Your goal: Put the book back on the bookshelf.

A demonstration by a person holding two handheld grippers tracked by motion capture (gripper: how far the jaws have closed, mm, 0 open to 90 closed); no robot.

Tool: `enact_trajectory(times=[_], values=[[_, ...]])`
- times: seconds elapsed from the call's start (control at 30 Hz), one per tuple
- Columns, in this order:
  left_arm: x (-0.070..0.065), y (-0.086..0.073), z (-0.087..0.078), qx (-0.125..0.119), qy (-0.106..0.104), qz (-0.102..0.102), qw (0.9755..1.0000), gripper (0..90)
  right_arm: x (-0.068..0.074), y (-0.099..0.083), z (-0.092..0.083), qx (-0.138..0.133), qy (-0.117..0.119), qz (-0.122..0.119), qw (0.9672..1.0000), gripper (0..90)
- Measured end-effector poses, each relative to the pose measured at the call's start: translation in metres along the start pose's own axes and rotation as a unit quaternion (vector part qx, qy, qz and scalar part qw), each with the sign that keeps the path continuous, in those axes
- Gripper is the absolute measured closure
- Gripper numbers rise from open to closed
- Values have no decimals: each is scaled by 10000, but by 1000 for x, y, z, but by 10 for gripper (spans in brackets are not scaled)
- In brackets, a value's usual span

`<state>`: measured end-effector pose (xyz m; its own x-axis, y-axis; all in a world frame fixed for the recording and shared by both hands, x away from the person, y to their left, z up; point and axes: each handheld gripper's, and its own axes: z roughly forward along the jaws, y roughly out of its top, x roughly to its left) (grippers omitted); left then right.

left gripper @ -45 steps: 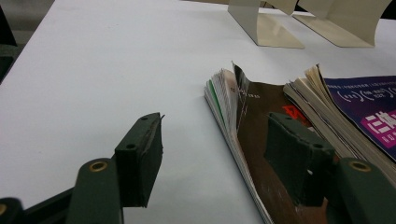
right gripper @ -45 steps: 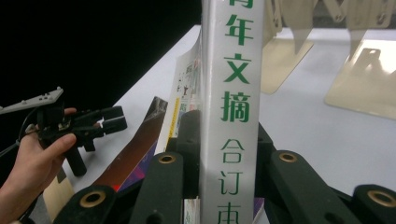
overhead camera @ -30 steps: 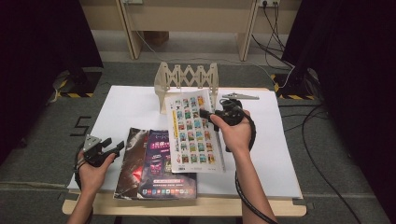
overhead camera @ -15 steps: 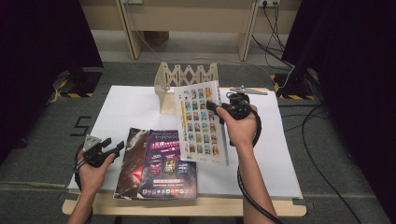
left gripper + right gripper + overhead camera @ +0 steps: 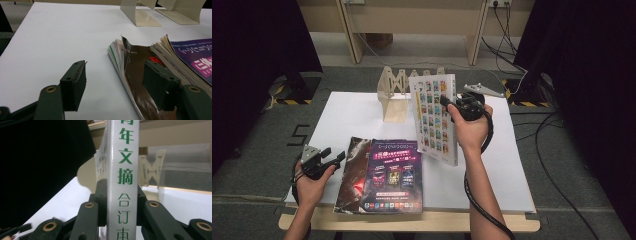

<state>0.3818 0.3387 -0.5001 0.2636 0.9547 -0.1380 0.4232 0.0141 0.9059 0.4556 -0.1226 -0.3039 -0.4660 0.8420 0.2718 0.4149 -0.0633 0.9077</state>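
My right gripper (image 5: 451, 106) is shut on the spine of a white book (image 5: 435, 117) whose cover shows a grid of small pictures. The book is raised on edge, tilted, its lower corner near the table. In the right gripper view both jaws press the white spine (image 5: 122, 177) with green characters. Two magazines lie at the front of the table: a purple-covered one (image 5: 392, 175) on top of a dark brown one (image 5: 353, 172). My left gripper (image 5: 332, 157) rests open just left of them, and in the left gripper view its jaws (image 5: 117, 86) straddle the brown magazine's (image 5: 135, 65) edge without touching.
A beige folding book rack (image 5: 394, 95) stands at the back middle of the white tabletop (image 5: 347, 120). The rack's base plates (image 5: 147, 17) lie ahead of the left gripper. Cables run over the floor at the right. The table's wooden front edge (image 5: 452, 220) is near my arms.
The right gripper has lifted the white book off the magazines, swung it upright and moved it back and to the right. The left gripper has stayed where it was.
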Motion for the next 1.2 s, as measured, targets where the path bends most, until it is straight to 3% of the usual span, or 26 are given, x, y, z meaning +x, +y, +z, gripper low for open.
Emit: enact_trajectory(times=[0.3, 0.53, 0.7, 1.2], values=[[1, 0, 0, -20, -5, -22, 10000, 343, -19, 8, 6, -319, -286, 141, 9990, 744], [1, 0, 0, 20, -17, -13, 10000, 341, -25, 15, 11, -375, -379, 205, 9984, 744], [2, 0, -1, 4, -17, -42, 10000, 338, -27, 19, 17, -402, -335, 260, 9983, 744], [2, -1, -2, -51, 9, -64, 10000, 334, -28, 35, 42, -436, -280, 134, 9986, 744]])
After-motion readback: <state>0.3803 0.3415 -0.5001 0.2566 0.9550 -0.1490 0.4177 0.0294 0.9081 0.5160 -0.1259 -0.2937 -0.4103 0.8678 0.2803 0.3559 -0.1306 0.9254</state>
